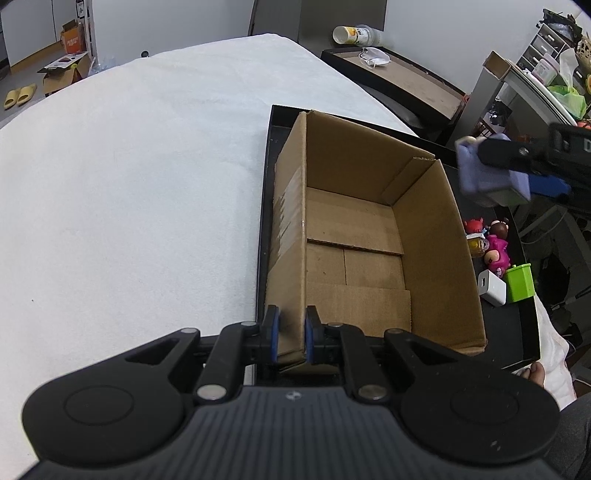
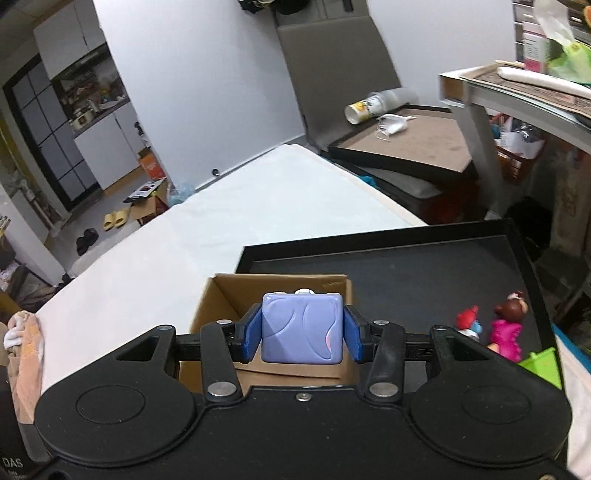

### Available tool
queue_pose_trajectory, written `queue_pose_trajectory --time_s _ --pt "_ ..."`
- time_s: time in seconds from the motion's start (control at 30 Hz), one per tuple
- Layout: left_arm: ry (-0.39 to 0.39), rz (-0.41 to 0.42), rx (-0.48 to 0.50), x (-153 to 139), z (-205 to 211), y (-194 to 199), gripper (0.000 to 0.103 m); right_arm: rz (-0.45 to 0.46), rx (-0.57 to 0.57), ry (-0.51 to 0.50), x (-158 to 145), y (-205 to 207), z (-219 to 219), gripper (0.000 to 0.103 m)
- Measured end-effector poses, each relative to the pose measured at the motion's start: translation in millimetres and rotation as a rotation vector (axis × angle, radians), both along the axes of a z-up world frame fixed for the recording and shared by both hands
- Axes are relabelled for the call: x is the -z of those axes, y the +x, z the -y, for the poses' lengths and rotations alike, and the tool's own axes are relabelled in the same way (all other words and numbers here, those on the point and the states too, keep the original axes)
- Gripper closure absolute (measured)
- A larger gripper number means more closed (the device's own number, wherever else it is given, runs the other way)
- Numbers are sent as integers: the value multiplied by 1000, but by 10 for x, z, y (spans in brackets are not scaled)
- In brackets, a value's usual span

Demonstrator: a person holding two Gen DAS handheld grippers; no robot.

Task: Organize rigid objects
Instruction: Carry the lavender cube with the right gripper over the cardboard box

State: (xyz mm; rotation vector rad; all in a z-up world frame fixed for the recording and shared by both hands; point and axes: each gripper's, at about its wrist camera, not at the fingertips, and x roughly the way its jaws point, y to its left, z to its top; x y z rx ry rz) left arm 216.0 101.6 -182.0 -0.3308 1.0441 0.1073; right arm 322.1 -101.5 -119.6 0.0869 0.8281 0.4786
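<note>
Your work surface is a table under a white cloth point(image 1: 129, 184); a black tray point(image 2: 406, 273) sits at its right edge, carrying an open cardboard box point(image 1: 369, 221). Room beyond: grey floor, white walls, yellow slippers point(image 1: 20, 95), an orange carton point(image 1: 74, 38) with print too small to read. On the neighbouring brown-topped table lie a tipped paper cup point(image 1: 345, 34) and a face mask point(image 1: 375, 57).

Your left gripper point(image 1: 291, 334) is clamped on the box's near wall. Your right gripper point(image 2: 301, 334) grips a lilac block toy point(image 2: 301, 332), held above the box. Figurines point(image 1: 487, 243), a white charger point(image 1: 491, 286) and a green cube point(image 1: 521, 282) stand on the tray's right side.
</note>
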Motion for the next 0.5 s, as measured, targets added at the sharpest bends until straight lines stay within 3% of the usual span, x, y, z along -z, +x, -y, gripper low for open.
queue_pose_trajectory --time_s 0.13,0.5 --pt "-6 3 -2 -5 -9 1 90 -26 -30 36 50 43 -129 59" --pt "-35 0 -11 11 -49 14 90 -52 -78 9 232 101 -455 59"
